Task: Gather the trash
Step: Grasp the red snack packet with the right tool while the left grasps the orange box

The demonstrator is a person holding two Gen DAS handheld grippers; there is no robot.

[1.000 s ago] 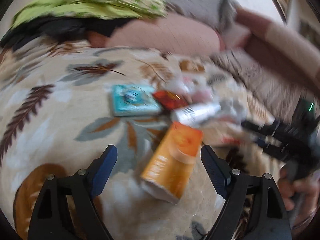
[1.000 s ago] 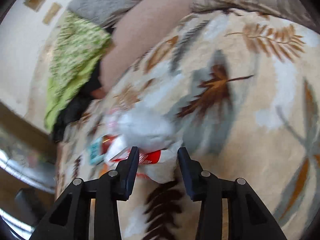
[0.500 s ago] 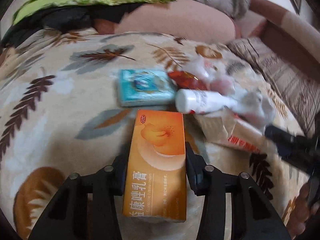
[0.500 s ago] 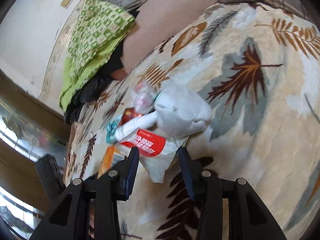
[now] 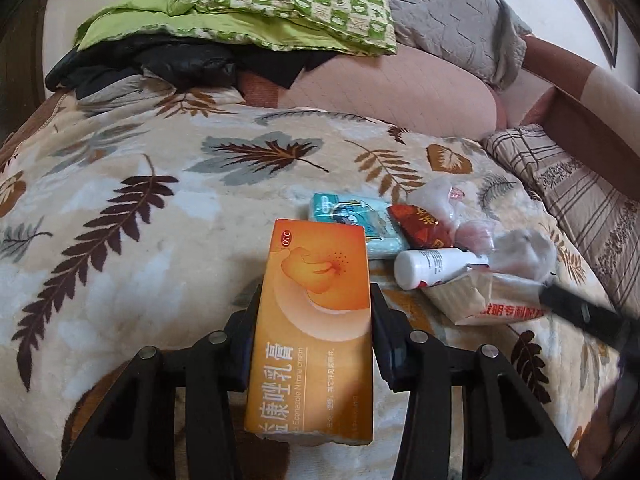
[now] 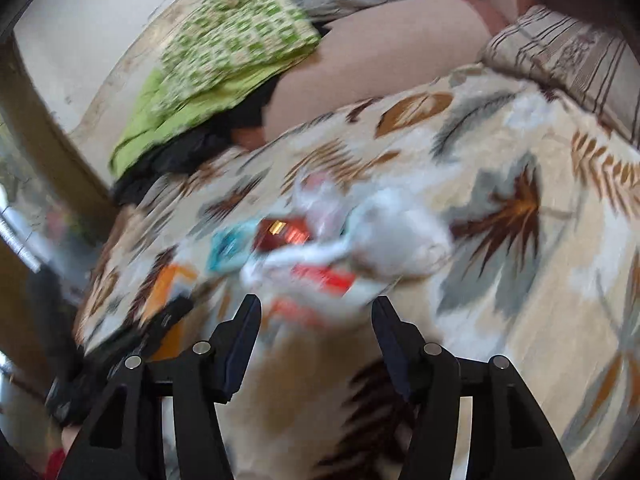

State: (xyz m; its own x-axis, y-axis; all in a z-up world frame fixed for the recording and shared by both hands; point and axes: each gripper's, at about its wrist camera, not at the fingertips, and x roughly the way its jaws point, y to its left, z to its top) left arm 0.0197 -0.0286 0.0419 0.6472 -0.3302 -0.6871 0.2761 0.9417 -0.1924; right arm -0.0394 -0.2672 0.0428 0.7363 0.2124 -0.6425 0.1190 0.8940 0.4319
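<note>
Left hand-held gripper [image 5: 314,320]: both jaws pressed on the long sides of the orange box [image 5: 316,320], box clamped and pointing straight ahead. Print reads "OTC" in a red oval at the far corner, Chinese characters down the near half, small Latin line "Econazole Nitrate cream". 0.5 s ago the jaws were already on it; 1.0 s ago they were wide open with the box lying loose on the bed between them.

Rest of the trash sits ahead-right of that gripper on the leaf-print blanket [image 5: 132,240]: teal pack [image 5: 352,220], red wrapper [image 5: 420,226] with gold characters I can't read, white bottle [image 5: 432,266] lying on its side, clear plastic [image 5: 444,204], white wad [image 5: 524,254], torn paper bag [image 5: 496,300] with red Chinese print, partly legible.

Right hand-held gripper [image 6: 314,320]: jaws spread, nothing between them. View is motion-blurred now, sharper 0.5 s ago. Bag [image 6: 320,284] and wad [image 6: 400,236] just ahead of its tips, orange box [image 6: 168,288] to its left.

Open blanket left of the left gripper, and right of the right one. Striped pillow [image 5: 580,192] bounds the far right, pink bolster [image 5: 400,92] and green quilt [image 5: 280,4] at the far edge.
</note>
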